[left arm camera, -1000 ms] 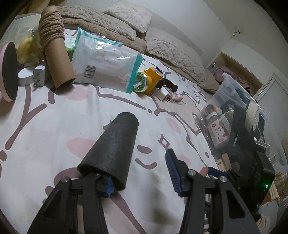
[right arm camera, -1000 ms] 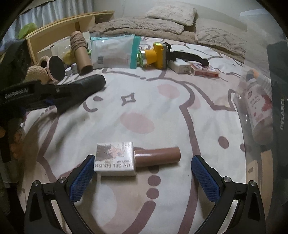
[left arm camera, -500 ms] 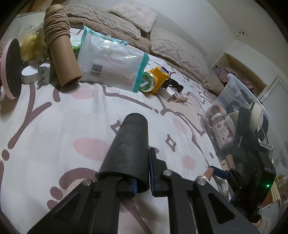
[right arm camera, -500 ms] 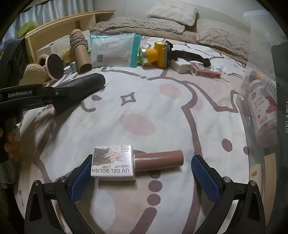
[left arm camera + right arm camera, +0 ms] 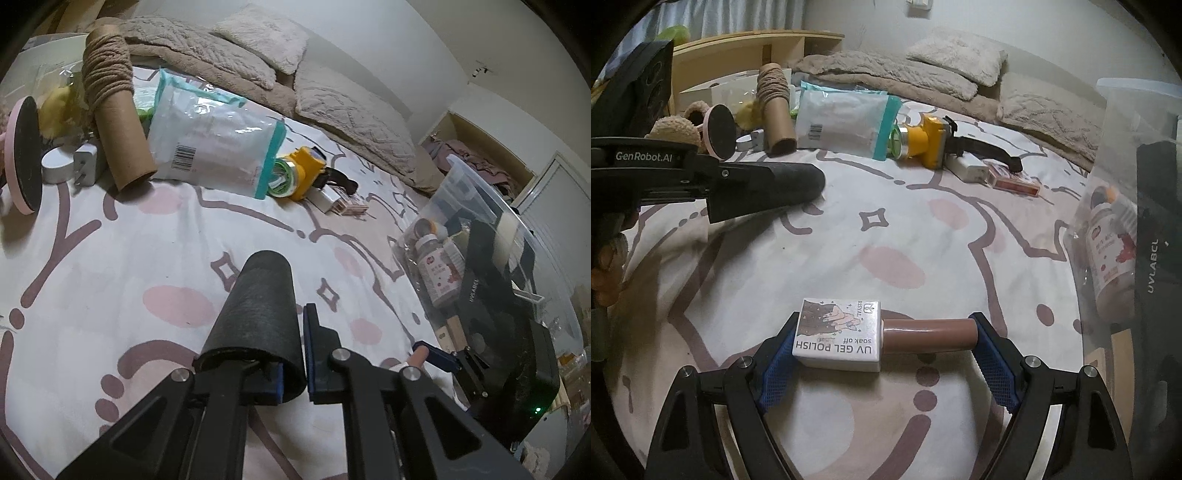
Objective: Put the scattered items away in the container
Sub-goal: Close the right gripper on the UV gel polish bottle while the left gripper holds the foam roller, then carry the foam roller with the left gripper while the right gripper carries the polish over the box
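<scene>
My left gripper [image 5: 293, 354] is shut on a black foam cylinder [image 5: 260, 314] and holds it above the patterned bedsheet; it also shows at the left of the right wrist view [image 5: 783, 184]. My right gripper [image 5: 886, 354] has closed on a UV gel polish bottle [image 5: 879, 336], white box end against the left pad, brown cap against the right pad. The clear plastic container [image 5: 491, 236] stands at the right with several items inside; its wall shows in the right wrist view [image 5: 1123, 155].
At the far side of the bed lie a twine-wrapped cardboard tube [image 5: 118, 122], a clear bag [image 5: 214, 147], a yellow tape dispenser [image 5: 303, 173], a small red box [image 5: 1012, 181], a white charger [image 5: 86, 162] and a pink-rimmed round mirror [image 5: 26, 151]. Pillows [image 5: 351, 118] lie behind.
My left gripper closed on the black foam cylinder and lifted it. My right gripper's jaws closed from wide open onto the gel polish bottle.
</scene>
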`<state>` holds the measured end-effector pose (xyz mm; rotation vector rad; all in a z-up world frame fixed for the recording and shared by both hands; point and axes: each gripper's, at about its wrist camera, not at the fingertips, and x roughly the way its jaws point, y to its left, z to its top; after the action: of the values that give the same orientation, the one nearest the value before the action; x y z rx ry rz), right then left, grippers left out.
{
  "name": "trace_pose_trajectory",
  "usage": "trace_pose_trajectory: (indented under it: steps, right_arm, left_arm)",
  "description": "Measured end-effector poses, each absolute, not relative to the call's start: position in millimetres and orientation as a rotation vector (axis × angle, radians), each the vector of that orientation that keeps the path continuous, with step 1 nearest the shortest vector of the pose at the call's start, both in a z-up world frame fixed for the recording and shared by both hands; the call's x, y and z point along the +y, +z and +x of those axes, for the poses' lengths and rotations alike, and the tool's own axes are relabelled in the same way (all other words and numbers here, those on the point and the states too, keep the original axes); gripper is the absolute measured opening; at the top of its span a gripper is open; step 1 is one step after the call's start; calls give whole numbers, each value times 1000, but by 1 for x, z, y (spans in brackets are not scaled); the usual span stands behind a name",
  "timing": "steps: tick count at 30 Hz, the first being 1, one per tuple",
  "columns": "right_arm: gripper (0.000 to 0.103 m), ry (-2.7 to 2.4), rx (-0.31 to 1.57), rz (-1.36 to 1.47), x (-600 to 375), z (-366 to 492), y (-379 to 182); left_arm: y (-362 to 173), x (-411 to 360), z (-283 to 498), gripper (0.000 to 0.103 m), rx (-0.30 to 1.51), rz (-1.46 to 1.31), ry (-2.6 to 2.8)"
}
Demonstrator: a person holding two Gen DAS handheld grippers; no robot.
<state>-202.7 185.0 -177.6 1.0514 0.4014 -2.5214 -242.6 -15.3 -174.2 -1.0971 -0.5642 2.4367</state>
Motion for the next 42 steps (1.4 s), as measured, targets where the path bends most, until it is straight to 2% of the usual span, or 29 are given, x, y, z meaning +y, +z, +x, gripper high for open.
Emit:
trace_pose_trajectory:
  steps: [4, 10, 23, 42]
  right_arm:
    - [87, -2532, 388, 1001, 184, -196, -169]
    - [87, -2546, 265, 997, 197, -197, -161]
    - [87, -2576, 61, 966, 215, -187, -140]
    - [87, -2581, 90, 785, 209, -139, -81]
  left_arm:
    - [-165, -9, -234, 6, -527, -1056, 2415]
    - [-154, 1, -223, 6, -472, -1005, 2400]
    - [-133, 3, -203, 6, -464, -933, 2395]
    - [-92, 7, -153, 6, -455, -791, 2429]
